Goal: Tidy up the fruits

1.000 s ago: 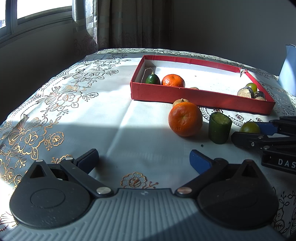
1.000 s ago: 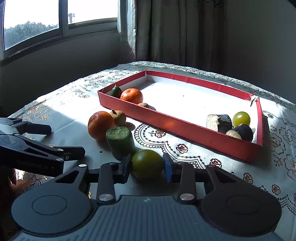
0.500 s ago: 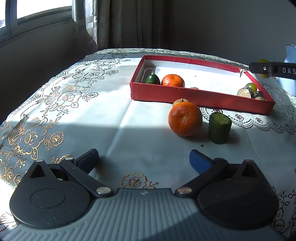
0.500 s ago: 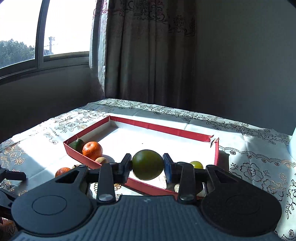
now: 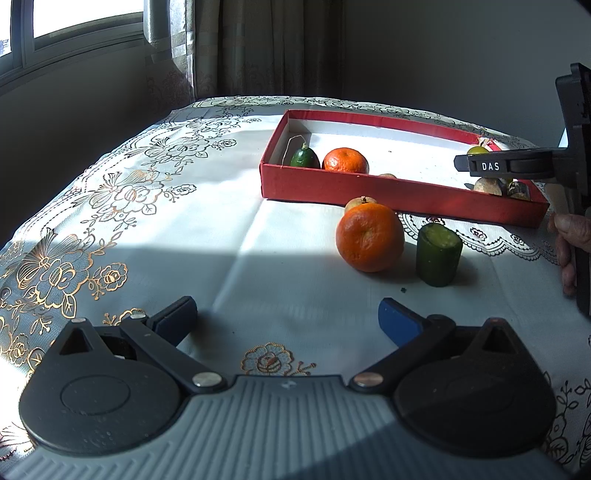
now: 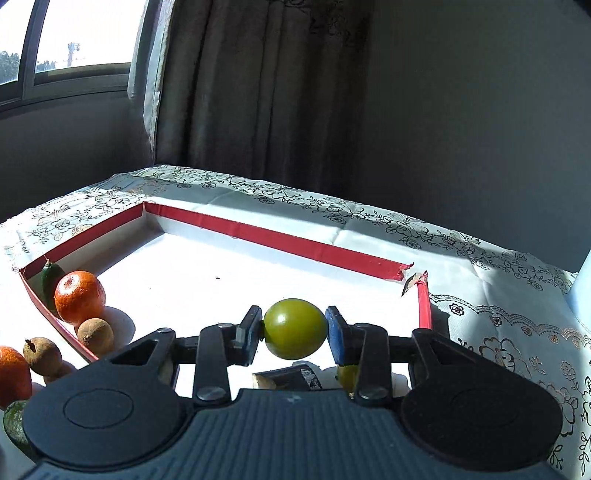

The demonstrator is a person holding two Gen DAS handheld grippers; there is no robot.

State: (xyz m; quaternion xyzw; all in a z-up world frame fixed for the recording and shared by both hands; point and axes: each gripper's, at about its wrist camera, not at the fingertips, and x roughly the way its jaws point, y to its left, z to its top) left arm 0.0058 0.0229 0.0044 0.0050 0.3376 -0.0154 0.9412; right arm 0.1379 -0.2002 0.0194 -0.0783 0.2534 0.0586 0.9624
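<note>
My right gripper [image 6: 294, 330] is shut on a green round fruit [image 6: 294, 328] and holds it over the right end of the red tray [image 6: 273, 236]. In the left wrist view the right gripper [image 5: 498, 166] hangs above the tray [image 5: 369, 190], with the fruit [image 5: 479, 150] just showing. My left gripper [image 5: 286, 317] is open and empty, low over the tablecloth. An orange [image 5: 369, 237], a cut green cucumber piece [image 5: 438, 254] and a small brown fruit [image 5: 360, 201] sit on the cloth before the tray. The tray holds an orange [image 5: 345, 160], a small dark green fruit [image 5: 304, 158], dark cut pieces [image 5: 487, 186] and another green fruit [image 6: 347, 374].
A brown longan [image 6: 95, 332] lies in the tray by the orange [image 6: 79, 297]. Another longan [image 6: 41, 355] sits outside its wall. The flowered tablecloth [image 5: 110, 192] covers the table up to the curtain [image 6: 258, 92] and window [image 6: 74, 33]. A pale blue object [image 6: 583, 284] stands at far right.
My right gripper has lifted the green fruit off the cloth and carried it forward and down over the tray's right end. My left gripper has stayed still and open.
</note>
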